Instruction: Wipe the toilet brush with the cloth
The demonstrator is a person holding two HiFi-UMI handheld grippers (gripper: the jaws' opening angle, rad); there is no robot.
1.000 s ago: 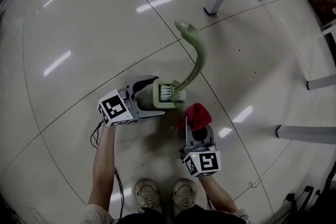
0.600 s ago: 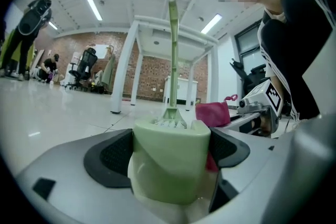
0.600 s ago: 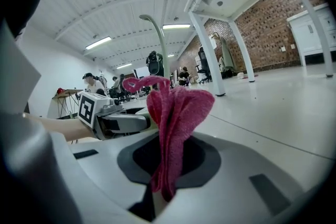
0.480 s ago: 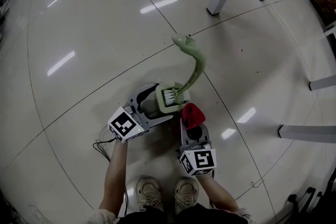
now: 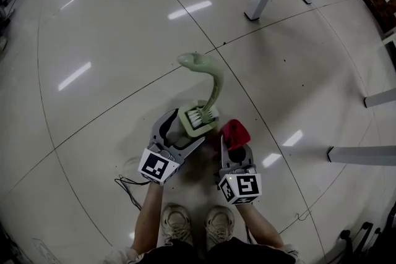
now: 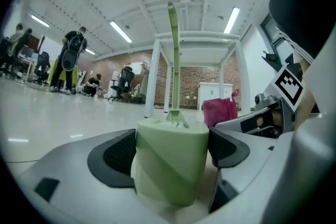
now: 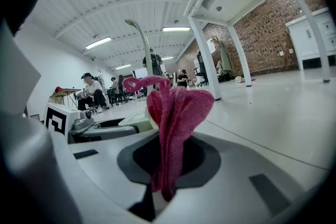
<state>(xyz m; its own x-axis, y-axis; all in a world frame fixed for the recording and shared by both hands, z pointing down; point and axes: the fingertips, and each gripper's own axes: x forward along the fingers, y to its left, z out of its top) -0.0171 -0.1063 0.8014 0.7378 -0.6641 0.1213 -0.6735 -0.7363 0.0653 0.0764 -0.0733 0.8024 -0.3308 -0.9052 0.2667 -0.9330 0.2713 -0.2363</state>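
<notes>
From the head view I see the toilet brush [image 5: 213,86] standing in its green brush holder [image 5: 197,122] on the floor [image 5: 93,28], white bristles showing and the handle curving up. Only the left gripper view shows me how the left tool [image 6: 170,152] sits: its two pads press the brush holder's sides, clenched on it. In the right gripper view, my right tool [image 7: 168,165] pinches the red cloth [image 7: 176,113], which stands up in folds just beside the brush holder.

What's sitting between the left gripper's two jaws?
The green brush holder, with the toilet brush standing in it; the left gripper grips it. Left gripper view.
</notes>
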